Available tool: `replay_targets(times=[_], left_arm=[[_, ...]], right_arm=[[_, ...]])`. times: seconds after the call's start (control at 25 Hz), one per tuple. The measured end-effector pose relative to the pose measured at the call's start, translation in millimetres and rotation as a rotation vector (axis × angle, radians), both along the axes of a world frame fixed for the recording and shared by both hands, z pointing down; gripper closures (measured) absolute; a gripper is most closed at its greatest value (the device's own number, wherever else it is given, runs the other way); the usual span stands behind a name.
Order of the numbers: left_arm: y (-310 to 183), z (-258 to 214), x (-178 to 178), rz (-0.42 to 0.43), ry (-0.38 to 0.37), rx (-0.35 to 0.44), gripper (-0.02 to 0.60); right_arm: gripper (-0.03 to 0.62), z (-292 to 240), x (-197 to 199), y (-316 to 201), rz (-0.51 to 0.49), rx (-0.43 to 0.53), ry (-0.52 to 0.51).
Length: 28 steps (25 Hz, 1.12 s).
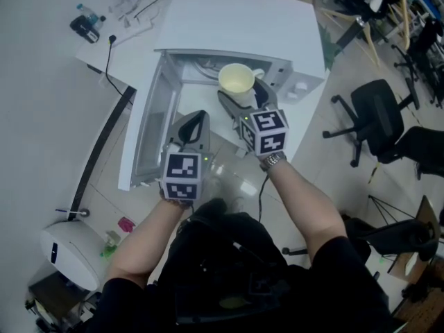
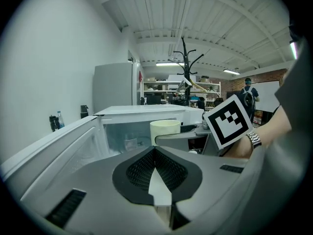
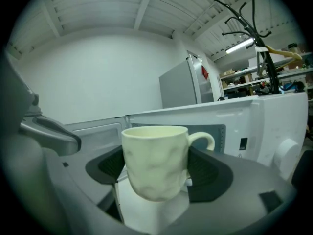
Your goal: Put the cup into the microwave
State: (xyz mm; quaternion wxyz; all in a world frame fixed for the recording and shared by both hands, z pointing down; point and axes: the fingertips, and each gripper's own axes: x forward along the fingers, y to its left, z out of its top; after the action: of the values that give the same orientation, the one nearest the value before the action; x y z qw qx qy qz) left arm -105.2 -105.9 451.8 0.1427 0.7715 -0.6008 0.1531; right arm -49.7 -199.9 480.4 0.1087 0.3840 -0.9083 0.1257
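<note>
A pale, dimpled cup [image 1: 236,79] hangs at the mouth of an open white microwave [image 1: 236,19], clamped by its body between the jaws of the right hand-held gripper [image 1: 243,97], with its handle [image 3: 205,140] sticking out to the side. It is clear of the desk [image 1: 128,57] and, by the look of the head view, not yet inside the oven cavity. The left hand-held gripper [image 2: 155,168] is clenched on nothing, its jaws pressed together, and sits low in front of the swung-open door [image 1: 149,127].

The risk lies in the entry. The cup rides high and appears slightly tilted in the grip, so its rim could catch the upper edge of the opening, or the protruding handle could clip the frame on the control-panel side. A knock there could twist the cup between the pads. Letting go before it rests flat on the oven floor could tip it over, and the nearby left hand-held gripper could bump the door.
</note>
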Motion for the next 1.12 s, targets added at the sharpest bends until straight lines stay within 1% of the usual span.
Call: replay_targets(times=[0.48, 0.68, 0.92, 1.12], left_arm=[[-38.4, 21.0, -9.8, 0.054, 0.062, -0.095, 0.580], [-41.5, 26.3, -12.4, 0.071, 0.075, -0.133, 0.580], [-44.7, 32.9, -13.6, 0.076, 0.092, -0.172, 0.580], [-45.3, 35.7, -15.9, 0.075, 0.097, -0.186, 0.580]], right_arm=[[0.168, 27.2, -10.2, -32.5, 0.075, -0.024, 0.020], [0.168, 38.2, -9.9, -43.8, 0.113, -0.037, 0.025], [0.168, 47.9, -14.7, -53.2, 0.129, -0.041, 0.037], [0.168, 51.6, -15.4, -64.8, 0.151, -0.041, 0.030]])
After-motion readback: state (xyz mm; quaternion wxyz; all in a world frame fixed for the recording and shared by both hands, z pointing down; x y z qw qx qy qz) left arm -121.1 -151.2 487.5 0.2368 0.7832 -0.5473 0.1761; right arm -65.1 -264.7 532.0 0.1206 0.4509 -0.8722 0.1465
